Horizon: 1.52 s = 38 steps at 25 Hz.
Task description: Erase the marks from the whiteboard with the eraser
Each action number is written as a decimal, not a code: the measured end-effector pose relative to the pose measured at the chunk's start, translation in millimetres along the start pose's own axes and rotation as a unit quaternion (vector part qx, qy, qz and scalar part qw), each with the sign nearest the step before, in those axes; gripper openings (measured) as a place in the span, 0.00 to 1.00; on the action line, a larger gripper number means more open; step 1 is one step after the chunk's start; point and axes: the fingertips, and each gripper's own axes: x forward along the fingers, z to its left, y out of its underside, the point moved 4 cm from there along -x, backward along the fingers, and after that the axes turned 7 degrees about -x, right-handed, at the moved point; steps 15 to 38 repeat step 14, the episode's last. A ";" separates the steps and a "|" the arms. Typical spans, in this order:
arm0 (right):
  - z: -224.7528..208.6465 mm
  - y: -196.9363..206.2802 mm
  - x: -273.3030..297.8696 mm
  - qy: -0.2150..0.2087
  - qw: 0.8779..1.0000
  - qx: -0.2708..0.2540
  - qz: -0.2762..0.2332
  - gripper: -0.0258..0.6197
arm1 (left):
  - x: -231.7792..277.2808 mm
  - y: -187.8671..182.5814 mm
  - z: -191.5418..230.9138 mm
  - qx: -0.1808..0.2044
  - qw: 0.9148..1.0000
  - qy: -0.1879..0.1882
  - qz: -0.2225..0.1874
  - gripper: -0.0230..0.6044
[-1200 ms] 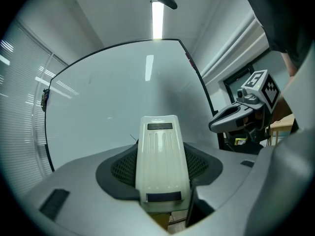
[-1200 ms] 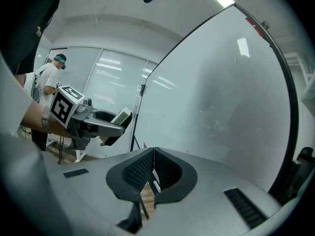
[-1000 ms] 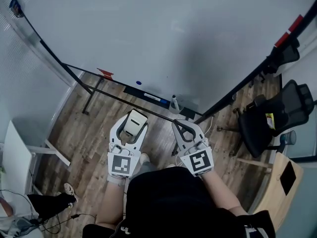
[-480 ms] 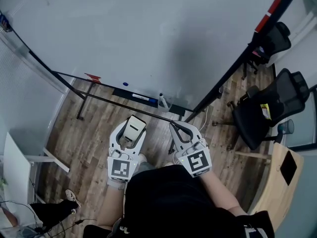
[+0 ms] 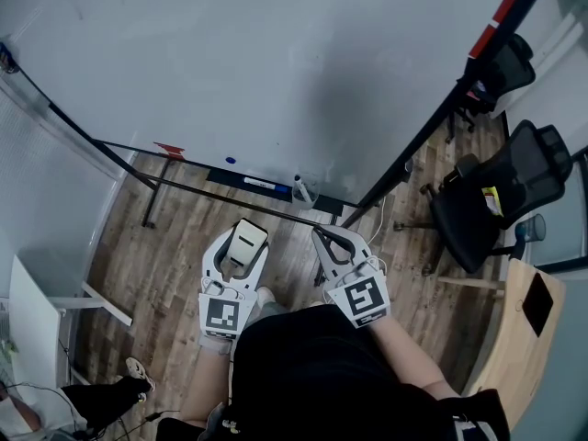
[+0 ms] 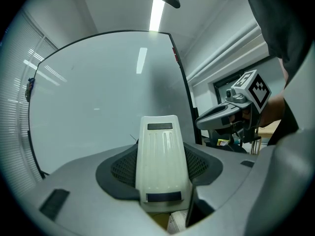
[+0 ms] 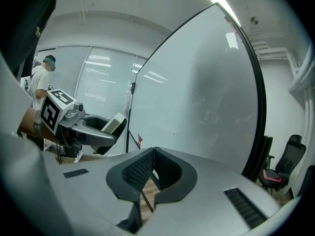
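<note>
Item 1. My left gripper [image 5: 241, 237]: clenched on the eraser [image 5: 245, 243], held low at 11 o'clock from my body. In the left gripper view the eraser [image 6: 161, 161] stands upright between the two dark pads, pale ribbed back facing the camera, top end clear of the jaws.

Item 2. My right gripper [image 5: 323, 239]: clamped together, nothing between the jaws, held at 1 o'clock just beside the left gripper. In the right gripper view the ribbed pads [image 7: 140, 171] meet at a seam, with wood floor showing through the gap below.

Item 3. Whiteboard [image 5: 276, 72]: large, black-framed, on a stand, filling the 12 o'clock field, apart from both grippers. The eraser is not touching it.

Item 4. Tray [image 5: 253, 180] at the whiteboard's lower edge, 12 o'clock, carrying a blue-capped marker.

Item 5. Red magnets [image 5: 494, 21] on the frame, 2 o'clock.

Item 6. Black office chair [image 5: 501, 196], 3 o'clock, on the wood floor [image 5: 175, 246].

Item 7. Wooden bench [image 5: 514, 338], 4 o'clock.
</note>
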 end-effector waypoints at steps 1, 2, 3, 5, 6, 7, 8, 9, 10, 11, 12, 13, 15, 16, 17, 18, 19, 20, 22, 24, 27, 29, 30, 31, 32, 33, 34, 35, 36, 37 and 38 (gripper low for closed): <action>1.0 0.3 1.3 0.000 1.000 0.000 0.002 0.09 | -0.2 1.3 1.4 0.001 1.000 0.001 0.002 0.46; 2.1 0.4 2.4 0.000 1.000 0.000 0.004 0.09 | -0.4 2.1 3.1 0.001 1.000 0.002 0.003 0.46; 3.1 0.4 3.5 -0.001 1.000 0.000 0.005 0.09 | -0.7 2.9 5.0 0.000 1.000 0.002 0.004 0.46; 5.3 0.1 5.6 -0.001 1.000 0.000 0.008 0.09 | -1.4 4.3 8.2 -0.002 1.000 0.002 0.006 0.46; 6.1 0.1 6.5 -0.001 1.000 0.000 0.009 0.09 | -1.6 4.7 9.3 -0.003 1.000 0.002 0.007 0.46; 6.7 0.3 7.4 0.000 1.000 0.000 0.011 0.09 | -1.8 4.6 10.0 -0.006 1.000 0.001 0.007 0.46; 7.0 0.6 8.2 0.001 1.000 0.000 0.013 0.08 | -2.0 4.0 10.5 -0.009 1.000 0.000 0.006 0.46; 7.3 0.8 9.1 0.002 1.000 0.001 0.015 0.09 | -2.3 4.0 11.0 -0.011 1.000 -0.001 0.006 0.46; 7.8 1.0 10.2 0.002 1.000 0.002 0.017 0.09 | -2.9 5.5 11.9 -0.008 1.000 0.000 0.008 0.46; 8.7 1.0 11.4 0.003 1.000 0.004 0.018 0.09 | -3.6 7.7 13.1 -0.004 1.000 0.003 0.010 0.46; 9.9 0.9 12.7 0.003 1.000 0.005 0.018 0.08 | -4.4 9.7 14.5 -0.001 1.000 0.004 0.013 0.46; 11.4 0.8 14.1 0.002 1.000 0.006 0.019 0.08 | -5.1 11.4 16.1 0.001 1.000 0.006 0.014 0.46; 12.9 0.7 15.5 0.002 1.000 0.007 0.020 0.09 | -5.8 12.9 17.7 0.002 1.000 0.008 0.016 0.46; 12.9 0.7 15.5 0.002 1.000 0.007 0.020 0.09 | -5.8 12.9 17.7 0.002 1.000 0.008 0.016 0.46; 12.9 0.7 15.5 0.002 1.000 0.007 0.020 0.09 | -5.8 12.9 17.7 0.002 1.000 0.008 0.016 0.46; 12.9 0.7 15.5 0.002 1.000 0.007 0.020 0.09 | -5.8 12.9 17.7 0.002 1.000 0.008 0.016 0.46; 12.9 0.7 15.5 0.002 1.000 0.007 0.020 0.09 | -5.8 12.9 17.7 0.002 1.000 0.008 0.016 0.46; 12.9 0.7 15.5 0.002 1.000 0.007 0.020 0.09 | -5.8 12.9 17.7 0.002 1.000 0.008 0.016 0.46; 12.9 0.7 15.5 0.002 1.000 0.007 0.020 0.09 | -5.8 12.9 17.7 0.002 1.000 0.008 0.016 0.46; 12.9 0.7 15.5 0.002 1.000 0.007 0.020 0.09 | -5.8 12.9 17.7 0.002 1.000 0.008 0.016 0.46; 12.9 0.7 15.5 0.002 1.000 0.007 0.020 0.09 | -5.8 12.9 17.7 0.002 1.000 0.008 0.016 0.46; 12.9 0.7 15.5 0.002 1.000 0.007 0.020 0.09 | -5.8 12.9 17.7 0.002 1.000 0.008 0.016 0.46; 12.9 0.7 15.5 0.002 1.000 0.007 0.020 0.09 | -5.8 12.9 17.7 0.002 1.000 0.008 0.016 0.46; 12.9 0.7 15.5 0.002 1.000 0.007 0.020 0.09 | -5.8 12.9 17.7 0.002 1.000 0.008 0.016 0.46; 12.9 0.7 15.5 0.002 1.000 0.007 0.020 0.09 | -5.8 12.9 17.7 0.002 1.000 0.008 0.016 0.46; 12.9 0.7 15.5 0.002 1.000 0.007 0.020 0.09 | -5.8 12.9 17.7 0.002 1.000 0.008 0.016 0.46; 12.9 0.7 15.5 0.002 1.000 0.007 0.020 0.09 | -5.8 12.9 17.7 0.002 1.000 0.008 0.016 0.46; 12.9 0.7 15.5 0.002 1.000 0.007 0.020 0.09 | -5.8 12.9 17.7 0.002 1.000 0.008 0.016 0.46; 12.9 0.7 15.5 0.002 1.000 0.007 0.020 0.09 | -5.8 12.9 17.7 0.002 1.000 0.008 0.016 0.46; 12.9 0.7 15.5 0.002 1.000 0.007 0.020 0.09 | -5.8 12.9 17.7 0.002 1.000 0.008 0.016 0.46; 12.9 0.7 15.5 0.002 1.000 0.007 0.020 0.09 | -5.8 12.9 17.7 0.002 1.000 0.008 0.016 0.46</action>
